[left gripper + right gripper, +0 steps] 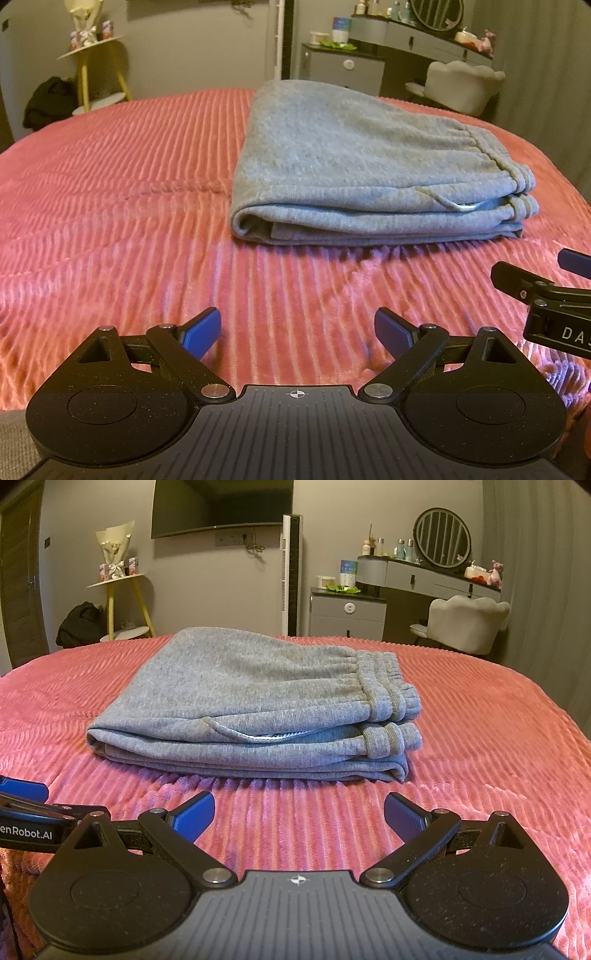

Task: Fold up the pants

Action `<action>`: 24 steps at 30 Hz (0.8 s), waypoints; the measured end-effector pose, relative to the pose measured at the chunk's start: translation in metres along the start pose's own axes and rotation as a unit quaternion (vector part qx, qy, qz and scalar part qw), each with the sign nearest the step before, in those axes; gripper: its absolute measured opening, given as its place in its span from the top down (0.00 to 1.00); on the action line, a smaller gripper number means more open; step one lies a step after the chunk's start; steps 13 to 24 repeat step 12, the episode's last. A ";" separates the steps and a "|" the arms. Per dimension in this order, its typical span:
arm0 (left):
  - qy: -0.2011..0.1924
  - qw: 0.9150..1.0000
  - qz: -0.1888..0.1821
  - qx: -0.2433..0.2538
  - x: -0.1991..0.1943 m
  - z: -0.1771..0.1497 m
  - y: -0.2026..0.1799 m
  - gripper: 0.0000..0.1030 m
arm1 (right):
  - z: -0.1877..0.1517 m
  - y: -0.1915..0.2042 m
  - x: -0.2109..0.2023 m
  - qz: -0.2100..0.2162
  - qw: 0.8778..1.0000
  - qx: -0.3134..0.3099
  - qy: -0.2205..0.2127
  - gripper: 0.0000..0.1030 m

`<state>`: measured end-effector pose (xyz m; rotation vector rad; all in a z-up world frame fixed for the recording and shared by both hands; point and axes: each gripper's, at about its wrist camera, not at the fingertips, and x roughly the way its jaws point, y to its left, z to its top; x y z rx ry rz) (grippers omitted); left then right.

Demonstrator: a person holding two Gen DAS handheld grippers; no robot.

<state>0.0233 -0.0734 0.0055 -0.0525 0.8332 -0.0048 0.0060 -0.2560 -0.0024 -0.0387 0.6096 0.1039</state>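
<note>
both wrist views are aimed low across the bed, side by side, with the folded pants shared nearby.

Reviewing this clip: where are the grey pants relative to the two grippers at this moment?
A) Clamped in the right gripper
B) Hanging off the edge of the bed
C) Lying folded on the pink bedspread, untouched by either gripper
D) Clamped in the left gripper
C: the grey pants lie in a folded stack on the pink bedspread, while the left gripper and right gripper sit open and empty short of them.
</note>
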 end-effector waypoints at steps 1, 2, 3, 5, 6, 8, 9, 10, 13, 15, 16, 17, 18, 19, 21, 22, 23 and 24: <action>0.000 1.000 0.000 0.001 0.000 0.000 0.000 0.09 | 0.000 -0.001 0.000 0.001 1.000 0.000 0.000 0.05; 0.000 1.000 -0.001 0.002 0.000 0.000 0.000 0.09 | 0.000 0.000 0.000 0.000 1.000 0.000 0.000 0.05; 0.000 1.000 -0.001 0.004 0.000 0.000 -0.001 0.09 | 0.000 0.000 0.000 0.000 1.000 0.000 0.000 0.04; -0.002 1.000 -0.003 0.006 0.000 0.000 -0.001 0.09 | 0.000 0.000 0.000 0.000 1.000 0.000 0.000 0.04; -0.003 1.000 -0.004 0.007 0.000 -0.001 -0.002 0.09 | 0.000 0.000 0.000 0.000 1.000 0.000 0.000 0.04; -0.005 1.000 -0.006 0.008 -0.001 -0.001 -0.002 0.09 | 0.000 0.000 0.000 0.000 1.000 0.000 -0.001 0.04; -0.006 1.000 -0.006 0.008 -0.002 -0.001 -0.001 0.09 | 0.000 0.000 0.000 0.000 1.000 0.000 0.000 0.04; -0.008 1.000 -0.007 0.008 -0.003 -0.001 -0.001 0.09 | 0.000 -0.001 0.000 0.000 1.000 0.000 0.000 0.04; -0.009 1.000 -0.009 0.009 -0.003 -0.001 -0.001 0.09 | 0.000 -0.001 0.000 0.000 1.000 0.000 0.000 0.04; -0.009 1.000 -0.009 0.009 -0.003 -0.001 -0.001 0.09 | 0.000 -0.001 0.000 0.000 1.000 0.000 0.000 0.04; -0.009 1.000 -0.009 0.009 -0.003 -0.001 -0.001 0.09 | 0.000 -0.001 0.000 0.000 1.000 0.000 0.000 0.04; -0.009 1.000 -0.009 0.009 -0.003 -0.001 -0.001 0.09 | 0.000 -0.001 0.000 0.000 1.000 0.000 0.000 0.04; -0.009 1.000 -0.009 0.009 -0.003 -0.001 -0.001 0.09 | 0.000 -0.001 0.000 0.000 1.000 0.000 0.000 0.04; -0.009 1.000 -0.009 0.009 -0.003 -0.001 -0.001 0.09 | 0.000 -0.001 0.000 0.000 1.000 0.000 0.000 0.04; -0.009 1.000 -0.009 0.009 -0.003 -0.001 -0.001 0.09 | 0.000 -0.001 0.000 0.000 1.000 0.000 0.000 0.04; -0.009 1.000 -0.009 0.009 -0.003 -0.001 -0.001 0.09 | 0.000 -0.001 0.000 0.000 1.000 0.000 0.000 0.04; -0.009 1.000 -0.009 0.009 -0.003 -0.001 -0.001 0.09 | 0.000 -0.001 0.000 0.000 1.000 0.000 0.000 0.04; -0.009 1.000 -0.009 0.009 -0.003 -0.001 -0.001 0.09 | 0.000 -0.001 0.000 0.000 1.000 0.000 0.000 0.04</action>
